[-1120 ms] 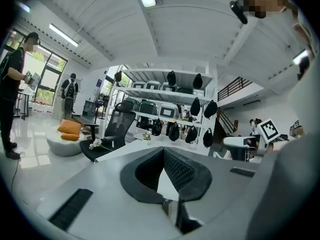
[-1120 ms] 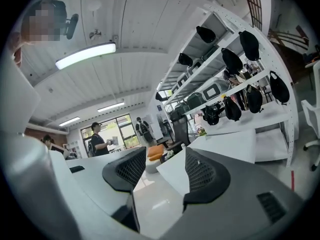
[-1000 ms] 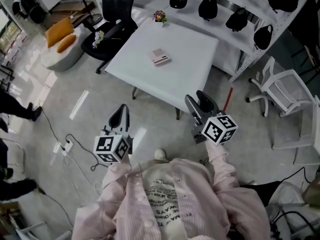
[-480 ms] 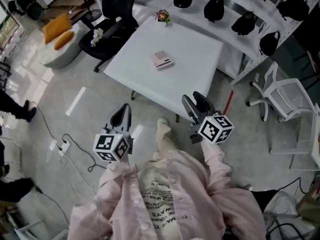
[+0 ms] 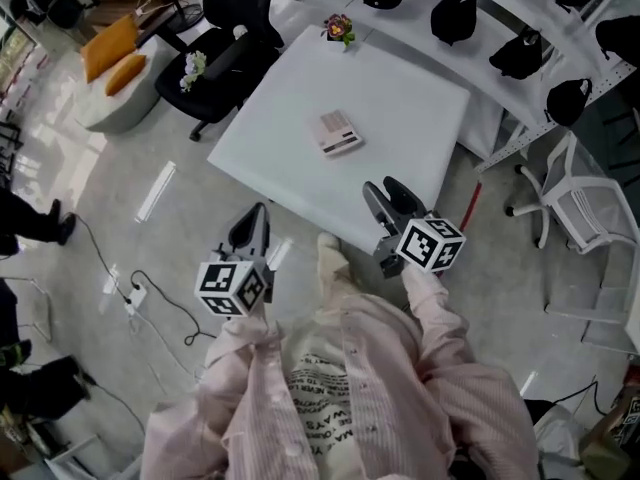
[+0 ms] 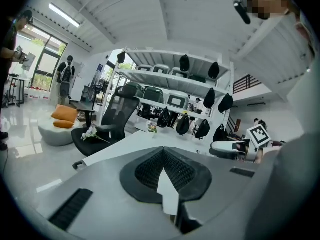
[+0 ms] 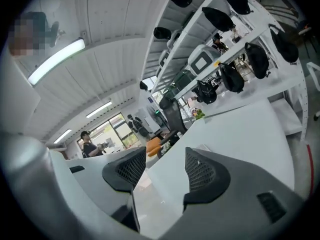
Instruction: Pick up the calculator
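Open office floor with a white table [image 5: 420, 78] ahead of you. At the far left are orange cushions [image 5: 108, 46], then a black chair [image 5: 232, 28] at the table's far-left corner. Your left gripper [image 5: 250, 230] hangs over the floor, short of the table's near edge, with its jaws pressed together and nothing in them. The calculator [image 5: 338, 132] lies flat near the middle of the table, alone. A flower pot [image 5: 340, 28] sits at the far edge, well apart from it. Your right gripper [image 5: 390, 196] hovers at the near table edge, jaws apart and empty, with bare tabletop showing between them. A shelf [image 5: 490, 18] with black bags stands behind the table on the right. The step looks like approach: neither gripper is near the calculator. The right one is closer and open, so I'd use that. Step in and reach over the table, then set the jaws across the calculator's narrow width, close and lift. It's thin and lies flat on a smooth top, so get the tips right down to the surface or it may slip out.
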A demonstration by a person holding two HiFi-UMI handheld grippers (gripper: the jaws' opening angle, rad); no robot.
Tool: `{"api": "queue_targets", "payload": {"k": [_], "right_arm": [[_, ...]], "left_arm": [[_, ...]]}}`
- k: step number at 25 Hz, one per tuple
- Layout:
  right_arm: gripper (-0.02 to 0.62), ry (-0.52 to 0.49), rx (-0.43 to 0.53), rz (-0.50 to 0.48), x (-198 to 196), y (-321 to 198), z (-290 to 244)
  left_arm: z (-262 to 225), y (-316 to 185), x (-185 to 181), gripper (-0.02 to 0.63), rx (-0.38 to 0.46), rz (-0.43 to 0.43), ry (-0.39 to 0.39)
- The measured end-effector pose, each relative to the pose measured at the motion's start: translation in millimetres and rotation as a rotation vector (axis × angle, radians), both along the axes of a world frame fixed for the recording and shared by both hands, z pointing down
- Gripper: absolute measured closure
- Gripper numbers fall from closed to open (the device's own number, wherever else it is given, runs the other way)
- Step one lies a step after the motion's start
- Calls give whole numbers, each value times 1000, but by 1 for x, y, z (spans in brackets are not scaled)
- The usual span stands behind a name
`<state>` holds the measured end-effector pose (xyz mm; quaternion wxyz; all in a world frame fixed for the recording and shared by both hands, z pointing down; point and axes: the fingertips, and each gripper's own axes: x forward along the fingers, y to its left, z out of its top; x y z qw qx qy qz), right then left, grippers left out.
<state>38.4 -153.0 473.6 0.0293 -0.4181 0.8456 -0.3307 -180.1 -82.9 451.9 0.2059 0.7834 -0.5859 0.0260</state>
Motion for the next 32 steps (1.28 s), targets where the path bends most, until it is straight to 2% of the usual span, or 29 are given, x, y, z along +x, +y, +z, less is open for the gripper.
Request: {"api": "queue_targets", "payload": {"k": [8, 17, 23, 32], "right_arm": [[382, -6, -159, -9, -16, -73, 53], [382, -32, -359, 24, -23, -116, 122], [382, -52, -472, 48, -31, -129, 159], [382, -120, -552, 46, -50, -138, 179]], "left_arm": [[50, -79, 9, 604, -139, 41, 35], [107, -133, 19, 604, -279, 76, 60], [139, -155, 24, 604, -352, 75, 71], [161, -160, 29, 604, -408, 60, 87]]}}
